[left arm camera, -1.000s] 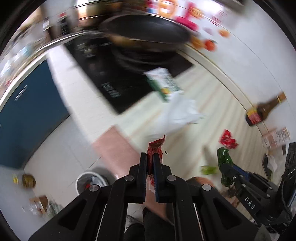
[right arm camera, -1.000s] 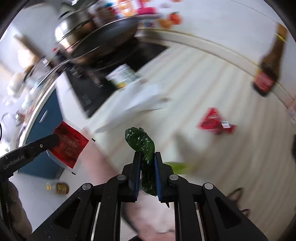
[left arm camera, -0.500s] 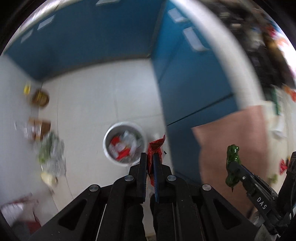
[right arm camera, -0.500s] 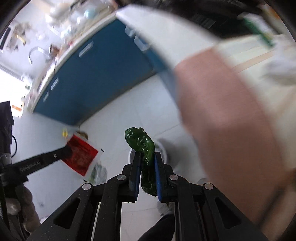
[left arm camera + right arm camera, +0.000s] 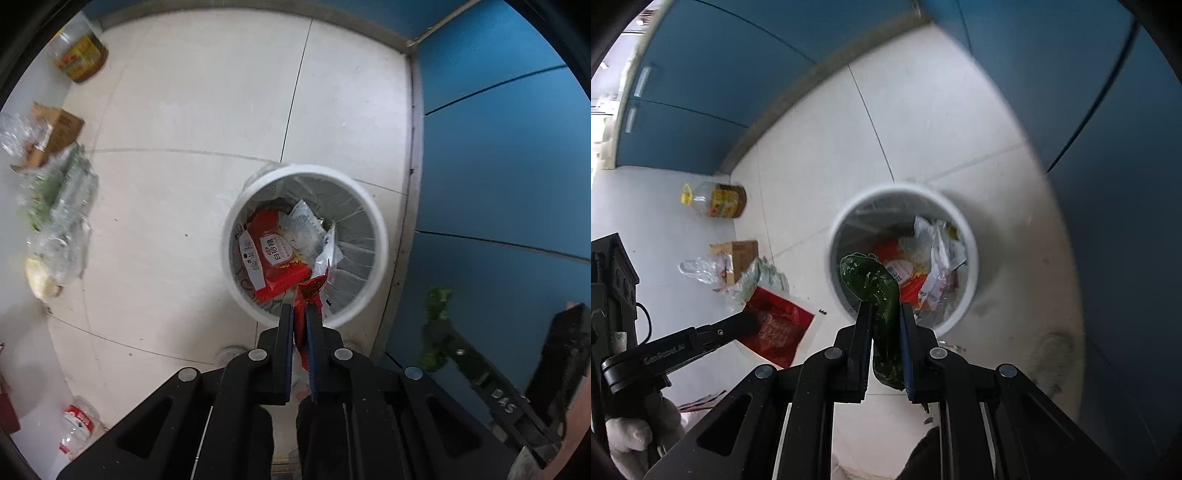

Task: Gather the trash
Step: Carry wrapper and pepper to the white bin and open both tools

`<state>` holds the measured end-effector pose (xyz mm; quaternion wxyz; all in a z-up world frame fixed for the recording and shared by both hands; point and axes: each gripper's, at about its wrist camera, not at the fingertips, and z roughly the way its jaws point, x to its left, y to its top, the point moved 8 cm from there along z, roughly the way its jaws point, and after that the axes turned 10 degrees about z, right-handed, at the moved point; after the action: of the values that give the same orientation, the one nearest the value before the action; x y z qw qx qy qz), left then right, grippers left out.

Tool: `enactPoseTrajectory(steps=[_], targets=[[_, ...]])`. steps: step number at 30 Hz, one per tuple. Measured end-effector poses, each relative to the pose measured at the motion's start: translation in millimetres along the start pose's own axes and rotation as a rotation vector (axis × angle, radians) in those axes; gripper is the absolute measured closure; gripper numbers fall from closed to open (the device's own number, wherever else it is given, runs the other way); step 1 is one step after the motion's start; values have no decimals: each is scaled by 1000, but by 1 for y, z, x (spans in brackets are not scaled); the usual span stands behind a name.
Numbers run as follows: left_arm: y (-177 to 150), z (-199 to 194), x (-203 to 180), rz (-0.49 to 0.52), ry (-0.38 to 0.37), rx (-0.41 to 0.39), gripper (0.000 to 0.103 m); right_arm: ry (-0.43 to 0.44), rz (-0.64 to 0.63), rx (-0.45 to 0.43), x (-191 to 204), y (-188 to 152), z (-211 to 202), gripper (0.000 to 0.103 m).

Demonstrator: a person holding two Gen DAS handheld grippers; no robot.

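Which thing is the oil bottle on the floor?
Start at the round white trash bin on the pale tiled floor, then look left toward the blue cabinets. The clear plastic oil bottle lies there on its side, alone in having a yellow cap and label.

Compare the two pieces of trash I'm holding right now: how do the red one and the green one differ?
The red wrapper in the left gripper is a thin, flat printed packet; the green wrapper in the right gripper is a crumpled, glossy, bulkier wad. The red wrapper keeps its fingers almost together, while the green wrapper holds its fingers visibly further apart. Both are clamped and held above the white bin, which already contains trash.
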<state>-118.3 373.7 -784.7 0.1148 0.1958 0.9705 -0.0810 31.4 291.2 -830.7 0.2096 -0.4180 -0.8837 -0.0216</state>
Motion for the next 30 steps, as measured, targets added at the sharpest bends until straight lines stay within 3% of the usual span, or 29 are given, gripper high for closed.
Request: enactPoseTrajectory(steps=[4, 5, 7, 8, 9, 10, 13, 15, 21, 30], targets=[[5, 32, 11, -21, 21, 33, 93, -37, 28, 65, -21, 8, 55, 82], [6, 36, 14, -18, 41, 35, 89, -34, 28, 68, -25, 8, 60, 73], [6, 34, 16, -14, 48, 16, 67, -30, 28, 66, -26, 10, 65, 61], [6, 32, 16, -5, 58, 6, 42, -31, 24, 61, -27, 9, 64, 58], [6, 27, 16, 3, 78, -9, 28, -43, 12, 54, -27, 8, 60, 58], [6, 21, 16, 16, 112, -24, 25, -54, 3, 48, -25, 8, 56, 57], [1, -7, 17, 65, 220, -85, 21, -129, -70, -6, -20, 8, 27, 37], [-2, -27, 15, 89, 275, -129, 3, -202, -132, -59, -13, 5, 1, 10], [-29, -109, -4, 140, 338, -245, 2, -330, -234, -220, 8, -12, -99, 1], [-87, -247, -62, 184, 267, -367, 1, -336, -288, -357, 56, -69, -258, 0]])
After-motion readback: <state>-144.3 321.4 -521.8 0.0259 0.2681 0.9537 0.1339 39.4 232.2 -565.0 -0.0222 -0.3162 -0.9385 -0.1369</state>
